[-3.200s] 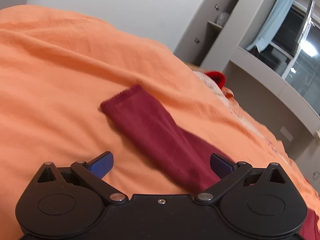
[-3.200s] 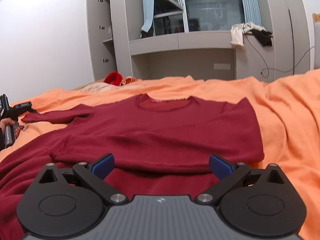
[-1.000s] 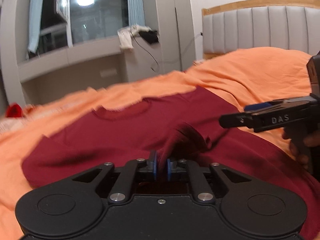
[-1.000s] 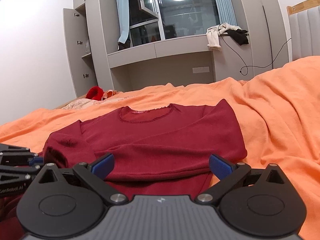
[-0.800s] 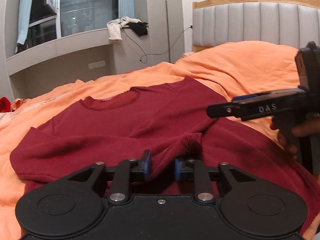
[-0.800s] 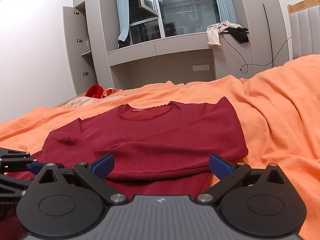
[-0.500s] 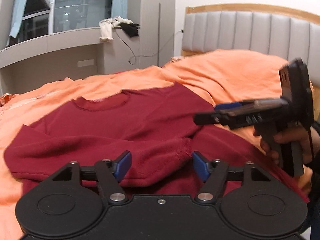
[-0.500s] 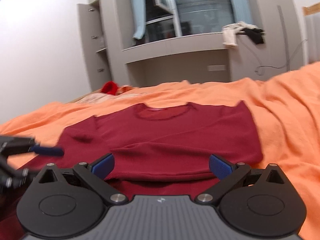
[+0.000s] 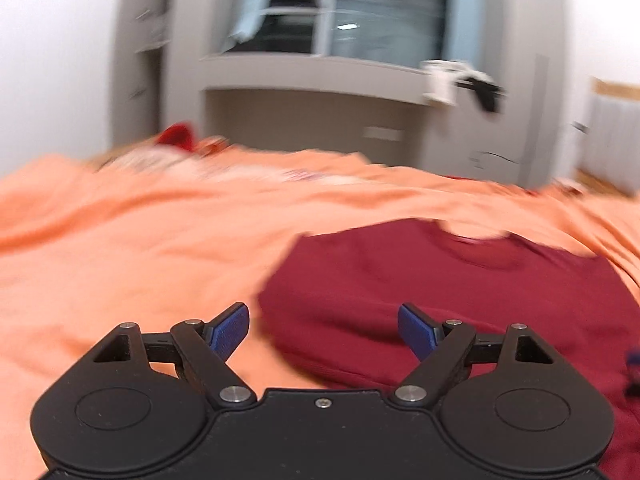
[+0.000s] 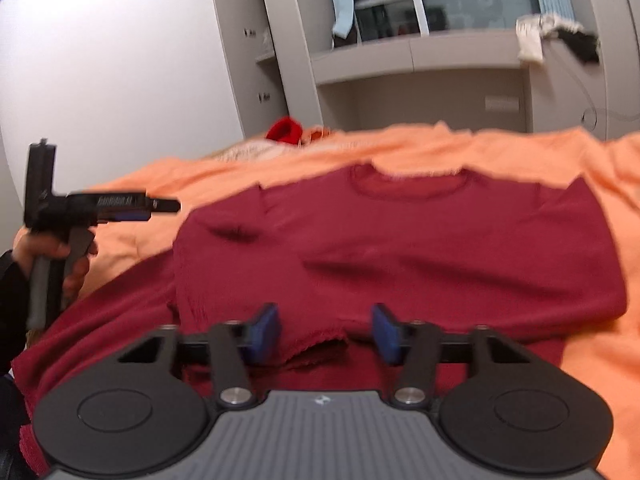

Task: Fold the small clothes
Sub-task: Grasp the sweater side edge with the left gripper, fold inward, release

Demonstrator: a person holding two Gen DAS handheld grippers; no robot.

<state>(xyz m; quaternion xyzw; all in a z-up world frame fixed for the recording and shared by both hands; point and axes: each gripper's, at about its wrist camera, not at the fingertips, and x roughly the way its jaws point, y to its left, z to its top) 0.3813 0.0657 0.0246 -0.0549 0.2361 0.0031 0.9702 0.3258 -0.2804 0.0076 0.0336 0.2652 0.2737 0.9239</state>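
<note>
The left gripper (image 9: 323,330) has let go of the sleeve and pulled back to 9 o'clock, jaws wide and empty. The sweater (image 10: 400,248) lies on the bedspread (image 10: 600,160), both sleeves folded in. The right gripper (image 10: 326,332), half open and empty, straddles the cuff (image 10: 316,346) at 6 o'clock; a hem fold seems next.

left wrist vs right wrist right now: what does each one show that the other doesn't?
Left wrist only: its own left hand-held gripper, open, over the left edge of the dark red sweater, with a wide stretch of bare orange bedspread to the left. The view is motion-blurred.

Right wrist only: the right hand-held gripper, jaws apart with the sleeve cuff between them, and the left hand-held gripper from the side, held in a hand above the bedspread.

Both: sweater, bedspread, window, clothes on the ledge, a red item at the far end.
</note>
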